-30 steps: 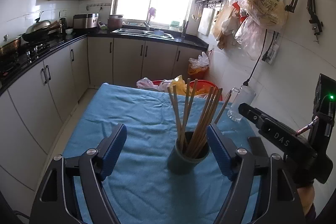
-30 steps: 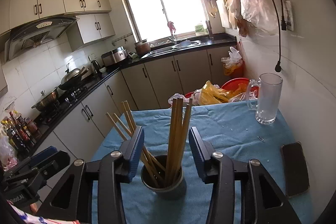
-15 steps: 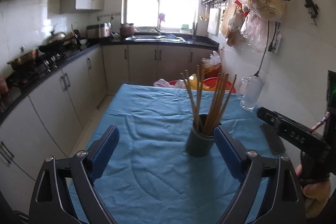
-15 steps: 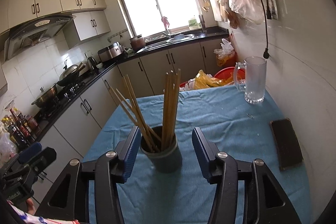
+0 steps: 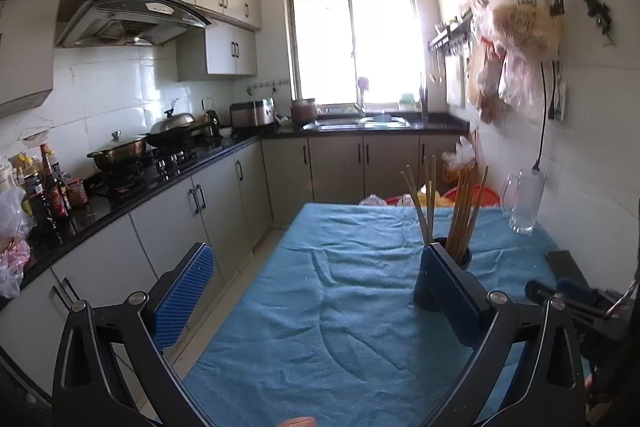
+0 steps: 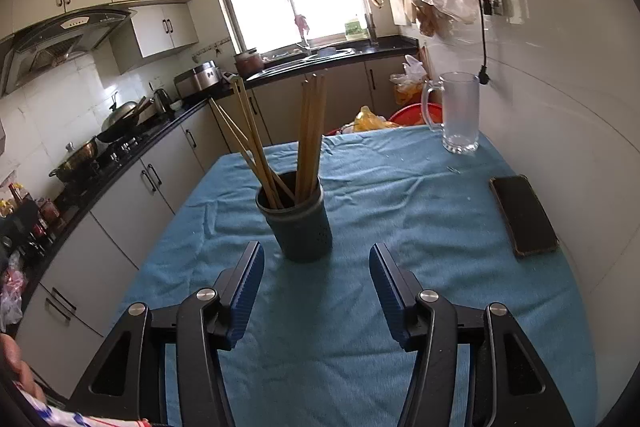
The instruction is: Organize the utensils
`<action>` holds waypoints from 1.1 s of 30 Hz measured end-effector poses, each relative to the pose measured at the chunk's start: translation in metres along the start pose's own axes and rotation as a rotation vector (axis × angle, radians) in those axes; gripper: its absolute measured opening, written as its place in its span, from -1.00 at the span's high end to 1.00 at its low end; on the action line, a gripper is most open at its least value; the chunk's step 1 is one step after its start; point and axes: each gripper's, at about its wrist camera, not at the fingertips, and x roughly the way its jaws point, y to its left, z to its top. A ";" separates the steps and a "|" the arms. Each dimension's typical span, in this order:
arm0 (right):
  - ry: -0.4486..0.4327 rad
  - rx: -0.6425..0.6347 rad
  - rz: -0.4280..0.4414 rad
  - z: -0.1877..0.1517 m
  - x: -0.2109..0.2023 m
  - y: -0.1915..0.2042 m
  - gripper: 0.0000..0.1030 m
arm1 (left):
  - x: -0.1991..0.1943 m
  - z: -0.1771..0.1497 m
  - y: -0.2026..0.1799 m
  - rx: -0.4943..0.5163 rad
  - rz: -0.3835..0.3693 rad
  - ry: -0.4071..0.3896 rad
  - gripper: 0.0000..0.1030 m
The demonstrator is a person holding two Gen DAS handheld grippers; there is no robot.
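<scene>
A dark grey holder (image 6: 298,223) full of several wooden chopsticks (image 6: 308,135) stands upright on the blue table cloth (image 6: 400,211). My right gripper (image 6: 316,287) is open and empty, a short way in front of the holder. My left gripper (image 5: 316,291) is open and empty, held back and to the left of the holder (image 5: 460,259), whose lower part is hidden behind my right finger (image 5: 452,291). The chopsticks (image 5: 460,211) show above it.
A glass mug (image 6: 460,115) stands at the far right of the table by the wall. A black phone (image 6: 522,219) lies on the cloth at the right. Kitchen counter and cabinets (image 5: 168,211) run along the left. A red bin (image 6: 414,115) sits beyond the table.
Both grippers have drawn back from the holder; it no longer sits between the right fingers. The left gripper has moved left and tilted up.
</scene>
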 end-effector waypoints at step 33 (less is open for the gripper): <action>-0.004 -0.124 -0.183 -0.037 -0.018 -0.004 -0.44 | 0.035 -0.073 -0.023 -0.016 -0.120 0.301 -1.00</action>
